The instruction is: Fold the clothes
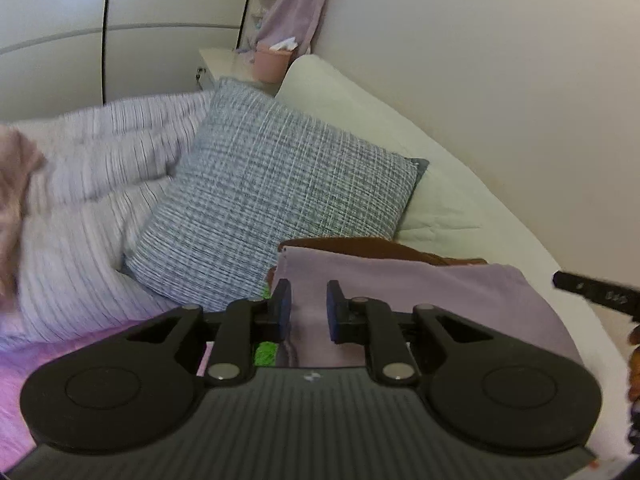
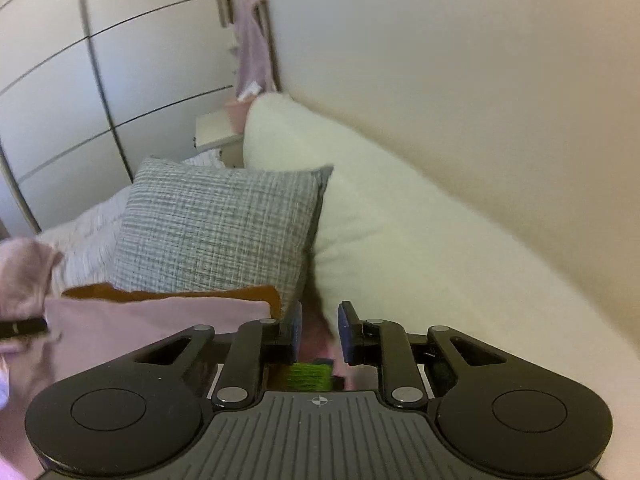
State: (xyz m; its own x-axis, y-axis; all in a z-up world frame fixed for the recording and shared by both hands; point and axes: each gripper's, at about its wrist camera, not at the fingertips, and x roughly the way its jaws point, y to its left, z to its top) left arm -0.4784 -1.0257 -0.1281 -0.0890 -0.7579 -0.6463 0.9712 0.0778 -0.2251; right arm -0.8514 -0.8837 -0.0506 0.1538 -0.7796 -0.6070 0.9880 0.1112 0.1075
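Observation:
A folded lilac garment [image 1: 400, 292] lies on top of a brown garment [image 1: 360, 246] on the bed, in front of a grey crosshatch pillow [image 1: 288, 184]. My left gripper [image 1: 309, 292] hovers over the lilac garment's left part, open, with cloth showing in the gap between its blue pads. In the right wrist view the lilac garment [image 2: 152, 320] and the brown garment [image 2: 120, 292] sit to the left. My right gripper [image 2: 321, 320] is open just past their right edge, with blurred pinkish cloth behind the gap. A crumpled pink garment [image 2: 24, 276] lies at far left.
A long white bolster [image 2: 380, 240] runs along the wall. A striped duvet [image 1: 100, 184] is bunched left of the pillow. At the back stand a wardrobe [image 2: 60, 100], a bedside table [image 1: 224, 60] with a pink bin [image 1: 274, 62], and a hanging lilac garment [image 1: 296, 4].

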